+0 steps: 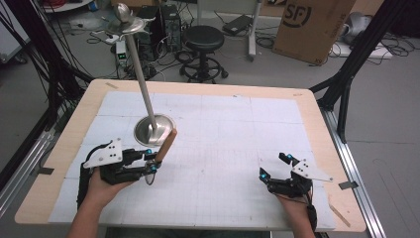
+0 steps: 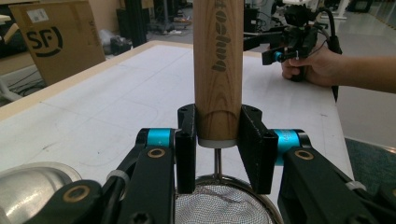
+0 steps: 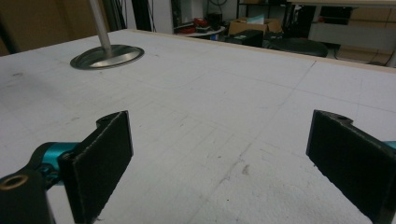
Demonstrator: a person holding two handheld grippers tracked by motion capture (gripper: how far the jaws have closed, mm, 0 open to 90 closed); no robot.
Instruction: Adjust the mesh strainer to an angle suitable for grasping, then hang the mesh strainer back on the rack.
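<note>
- The wooden handle (image 2: 218, 70) belongs to a small mesh strainer (image 2: 219, 205), and it stands between the left gripper's (image 2: 218, 154) two jaws, pinched at its lower end just above the pale collar where the wire neck begins.
- Those jaws are closed on the handle, pads flat against both its sides; gripping so near the basket probably keeps the mesh from swinging.
- The mesh bowl hangs just below the jaws, toward the camera, while the handle rises away from them with its printed lettering facing the lens.
- From above, the handle (image 1: 166, 145) tilts up and away from the left gripper (image 1: 148, 159), its tip just beside the round steel base (image 1: 154, 130) of a tall metal stand (image 1: 141, 74). I judge the strainer is meant for that stand, perhaps to hang from its top.
- The right gripper (image 1: 275, 166) rests low over the white table mat (image 1: 228, 148), well apart from the strainer; its jaws stand wide apart with nothing between them, likely waiting in reserve.
</note>
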